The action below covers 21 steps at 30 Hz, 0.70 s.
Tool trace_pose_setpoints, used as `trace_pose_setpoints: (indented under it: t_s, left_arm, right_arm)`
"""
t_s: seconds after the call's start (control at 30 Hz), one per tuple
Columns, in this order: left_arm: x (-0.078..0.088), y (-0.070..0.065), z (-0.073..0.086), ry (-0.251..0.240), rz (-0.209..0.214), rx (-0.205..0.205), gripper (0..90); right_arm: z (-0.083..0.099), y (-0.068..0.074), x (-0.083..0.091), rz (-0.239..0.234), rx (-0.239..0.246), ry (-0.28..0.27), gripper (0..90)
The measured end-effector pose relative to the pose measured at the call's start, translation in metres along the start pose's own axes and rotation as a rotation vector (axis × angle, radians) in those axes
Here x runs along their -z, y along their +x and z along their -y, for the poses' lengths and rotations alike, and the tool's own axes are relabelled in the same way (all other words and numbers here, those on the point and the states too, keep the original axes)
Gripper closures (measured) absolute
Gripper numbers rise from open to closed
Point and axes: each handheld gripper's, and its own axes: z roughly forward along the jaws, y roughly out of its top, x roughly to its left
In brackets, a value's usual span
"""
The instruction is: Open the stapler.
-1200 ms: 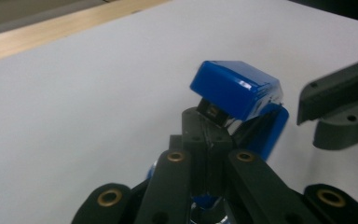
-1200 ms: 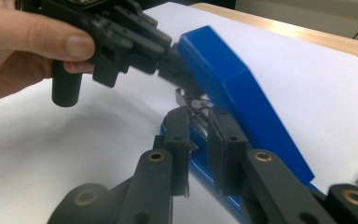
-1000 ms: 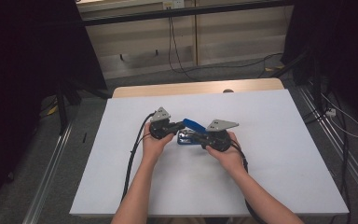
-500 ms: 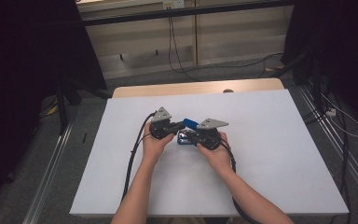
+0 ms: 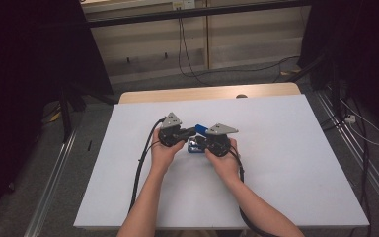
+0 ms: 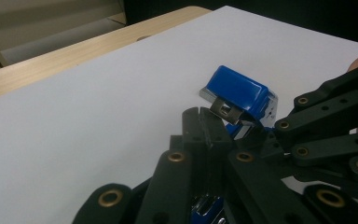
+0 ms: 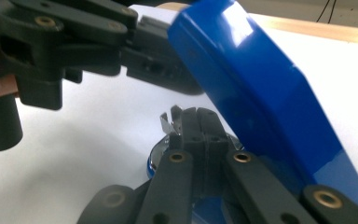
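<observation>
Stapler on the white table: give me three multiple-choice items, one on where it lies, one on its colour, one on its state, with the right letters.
1. Where is the stapler?
A. at the table's far right corner
B. between the two hand-held grippers, mid-table
C. on the floor

2. What colour is its top cover?
A. blue
B. red
C. yellow

3. How does the cover stand?
A. flat shut on the base
B. taken off, lying apart
C. swung up, open

Answers:
1 B: the high view shows it between the left hand-held gripper and the right hand-held gripper.
2 A: both gripper views show a glossy blue cover.
3 C: the cover tilts up above the metal base in the right gripper view.
</observation>
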Motion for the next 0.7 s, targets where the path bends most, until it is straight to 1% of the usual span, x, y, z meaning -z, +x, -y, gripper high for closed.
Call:
trace_pose_setpoints:
  t_s: [0.07, 0.13, 0.2, 0.23, 0.27, 0.3, 0.43, 0.53, 0.57, 0.7]
  left_arm:
    - [0.0, -0.0001, -0.0004, -0.004, 0.0, -0.001, 90.0]
    - [0.0004, -0.0004, -0.001, 0.002, -0.002, -0.006, 90.0]
    - [0.0005, -0.0007, -0.0012, 0.003, -0.001, -0.009, 90.0]
    - [0.0006, -0.0006, -0.0013, 0.001, -0.002, -0.009, 90.0]
    - [0.001, -0.0007, -0.0014, -0.003, -0.001, -0.001, 90.0]
    - [0.0014, -0.0005, -0.0017, -0.006, -0.002, -0.001, 90.0]
    - [0.0019, -0.0001, -0.0015, -0.011, 0.006, 0.003, 90.0]
    - [0.0025, 0.0007, -0.0014, -0.015, 0.011, 0.005, 89.8]
    - [0.0025, 0.0008, -0.0012, -0.021, 0.014, 0.014, 89.7]
    - [0.0033, 0.0033, 0.0002, -0.013, 0.008, 0.021, 89.5]
  right_arm:
    - [-0.0026, 0.0008, 0.0004, 0.009, -0.002, -0.011, 90.0]
    - [-0.004, 0.001, -0.0004, 0.012, -0.001, -0.01, 90.0]
    - [-0.0031, 0.0025, -0.0024, 0.021, 0.031, 0.002, 90.0]
    - [-0.0019, 0.0023, -0.0033, 0.029, 0.038, 0.006, 90.0]
    - [-0.0007, 0.0011, -0.0042, 0.029, 0.026, -0.001, 90.0]
    - [-0.0003, -0.0001, -0.0042, 0.032, 0.013, -0.003, 90.0]
    - [-0.0008, -0.001, -0.0044, 0.055, 0.019, -0.009, 90.0]
    - [0.0002, -0.0027, -0.0038, 0.052, 0.004, -0.026, 90.0]
    - [0.0003, -0.0028, -0.0037, 0.052, 0.004, -0.026, 90.0]
    - [0.0012, -0.002, -0.0029, 0.064, 0.015, -0.038, 90.0]
